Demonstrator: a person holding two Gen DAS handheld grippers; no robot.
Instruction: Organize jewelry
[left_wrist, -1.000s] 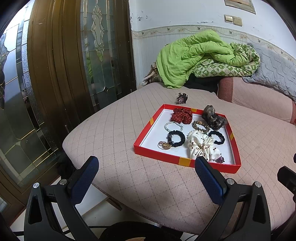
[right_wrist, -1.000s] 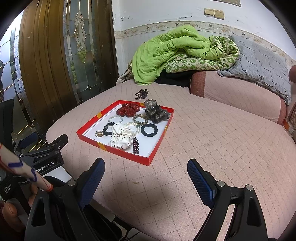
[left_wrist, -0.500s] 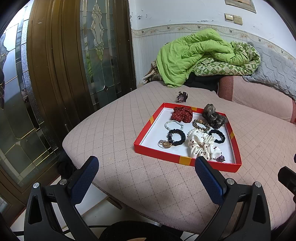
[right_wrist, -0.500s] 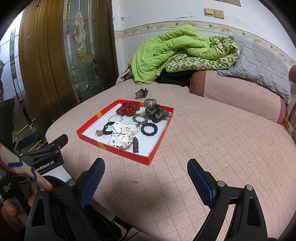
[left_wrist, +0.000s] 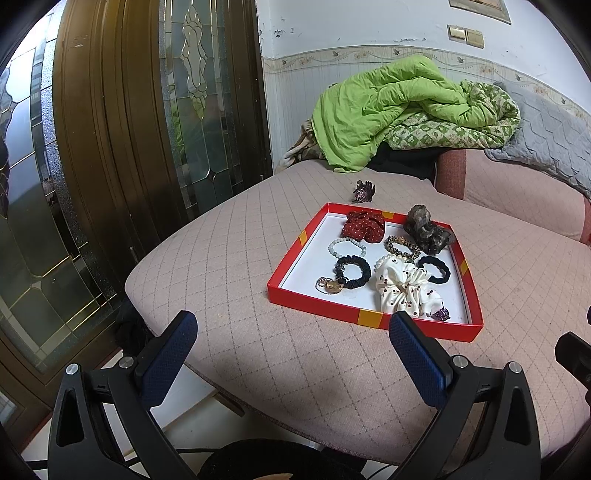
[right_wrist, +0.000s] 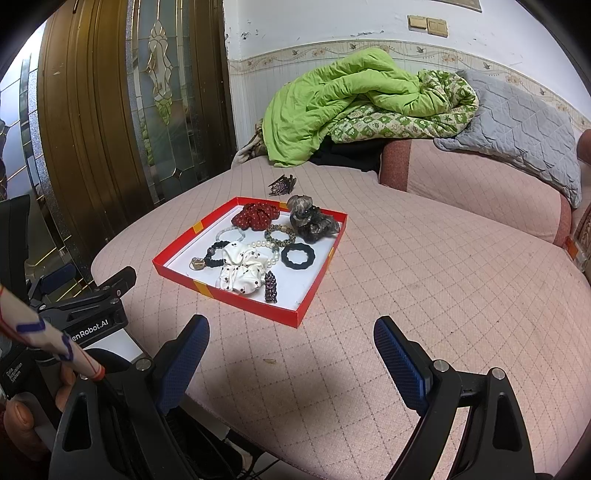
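A red tray (left_wrist: 295, 246) (right_wrist: 173, 256) lies on the pink quilted bed. It holds a red dotted scrunchie (left_wrist: 362, 226), a white dotted scrunchie (left_wrist: 404, 288) (right_wrist: 240, 271), black hair ties (left_wrist: 354, 271) (right_wrist: 297, 254), bead bracelets (left_wrist: 347, 246), a dark brown scrunchie (left_wrist: 426, 230) (right_wrist: 311, 220) and a purple clip (right_wrist: 270, 286). A dark claw clip (left_wrist: 363, 191) (right_wrist: 282, 184) sits on the bed just beyond the tray. My left gripper (left_wrist: 291, 341) and right gripper (right_wrist: 291, 345) both hang open and hold nothing, short of the tray's near edge.
A green quilt (right_wrist: 343, 103) and a grey blanket (right_wrist: 517, 122) are piled at the far side of the bed. A wooden door with glass panels (left_wrist: 122, 122) stands to the left. The bed's edge (left_wrist: 207, 373) drops off close to me. A hand (right_wrist: 22, 417) holds the left gripper.
Both views have eased slightly forward; the tray sits a touch lower and closer in frame. Both grippers stay open and nothing on the bed has moved.
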